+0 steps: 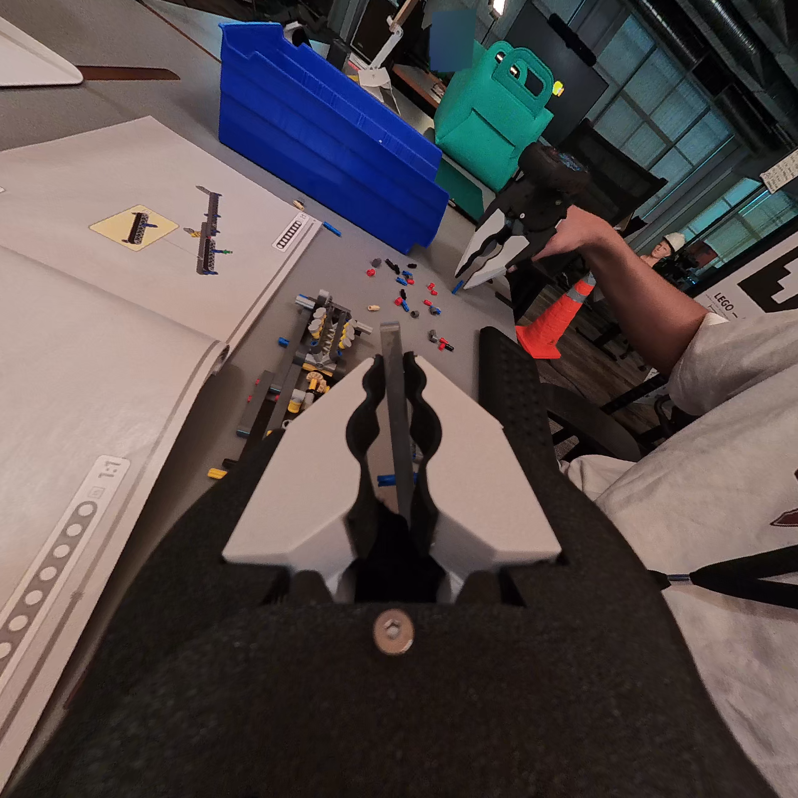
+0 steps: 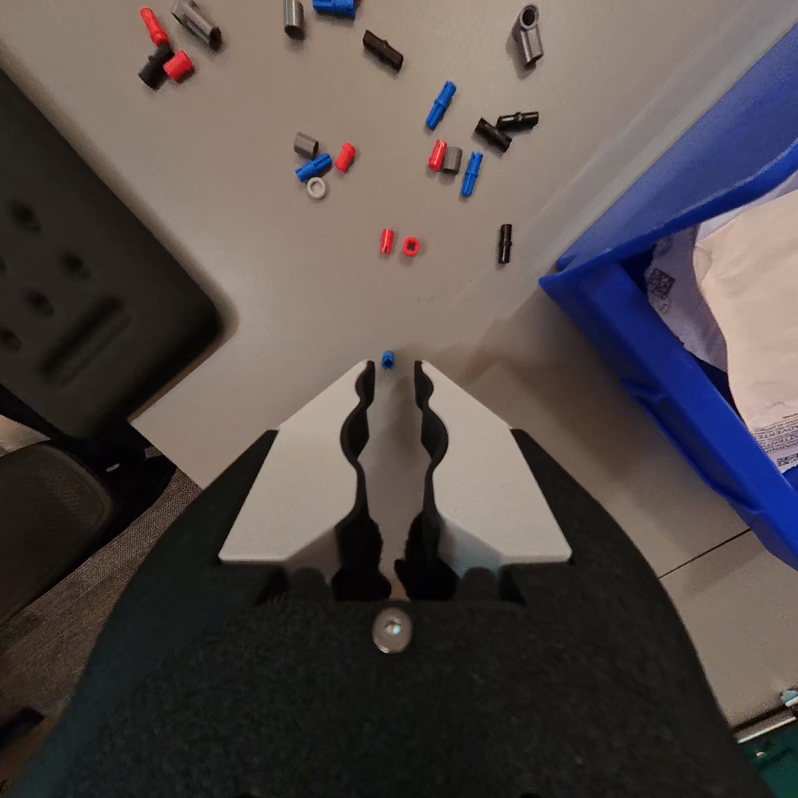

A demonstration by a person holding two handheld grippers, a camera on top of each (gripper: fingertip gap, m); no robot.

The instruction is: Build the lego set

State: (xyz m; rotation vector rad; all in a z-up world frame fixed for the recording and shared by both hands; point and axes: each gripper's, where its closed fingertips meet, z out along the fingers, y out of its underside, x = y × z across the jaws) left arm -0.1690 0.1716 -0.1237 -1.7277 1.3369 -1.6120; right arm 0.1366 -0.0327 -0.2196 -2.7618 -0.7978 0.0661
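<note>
Left gripper (image 1: 392, 360): jaws clamped on one long dark grey beam (image 1: 395, 401), held edge-on, its tip sticking out past the fingertips. One blue pin shows across the beam lower down, between the jaws.

Right gripper (image 2: 392, 367): jaws apart with a narrow gap, holding nothing. One blue pin (image 2: 387, 359) stands on end on the grey table (image 2: 267, 267), just ahead of the fingertips and in line with the gap. In the left wrist view this gripper (image 1: 461, 283) points down at the table with the pin at its tip.

Loose pieces ahead of the right gripper, counted in the right wrist view:
- blue pins: 4, plus one cut off at the top edge
- red pieces: 6
- black pins: 5
- grey sleeves and connectors: 5
- one light grey ring (image 2: 317, 188)

One partly built assembly (image 1: 321, 341) lies on the table beside the open instruction booklet (image 1: 129, 267). One blue bin (image 1: 319, 129) stands behind the loose pieces; paper bags lie inside it.
</note>
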